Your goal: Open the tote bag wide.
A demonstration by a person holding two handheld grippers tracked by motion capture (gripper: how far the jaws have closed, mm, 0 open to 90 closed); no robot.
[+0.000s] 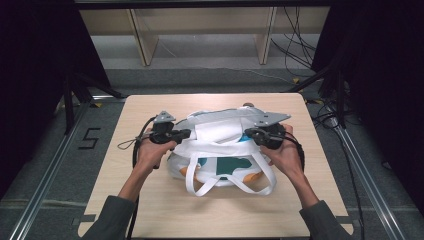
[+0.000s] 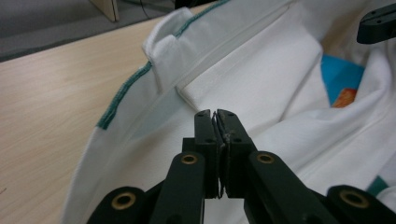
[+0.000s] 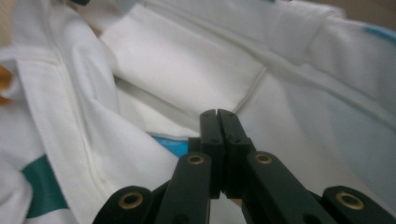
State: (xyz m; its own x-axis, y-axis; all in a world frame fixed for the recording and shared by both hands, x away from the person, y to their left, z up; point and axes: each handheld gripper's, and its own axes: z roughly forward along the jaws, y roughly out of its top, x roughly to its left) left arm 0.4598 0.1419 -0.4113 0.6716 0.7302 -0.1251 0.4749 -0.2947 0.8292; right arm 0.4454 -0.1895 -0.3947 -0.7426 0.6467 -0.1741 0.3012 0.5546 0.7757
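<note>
Spreading the white tote bag [image 1: 220,150] on the counter [image 1: 150,200] goes best evenly: left claw [image 1: 186,133] and right claw [image 1: 249,133], both closed, seem to pinch opposite rim edges, bag between them.

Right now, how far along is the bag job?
Early to midway, I'd judge. Done: the white tote bag lies on the table, mouth spread, items inside. In hand: left tool and right tool are shut by the bag's rim at either side; pinched cloth can't be confirmed. Left: handles lie loose in front.
</note>
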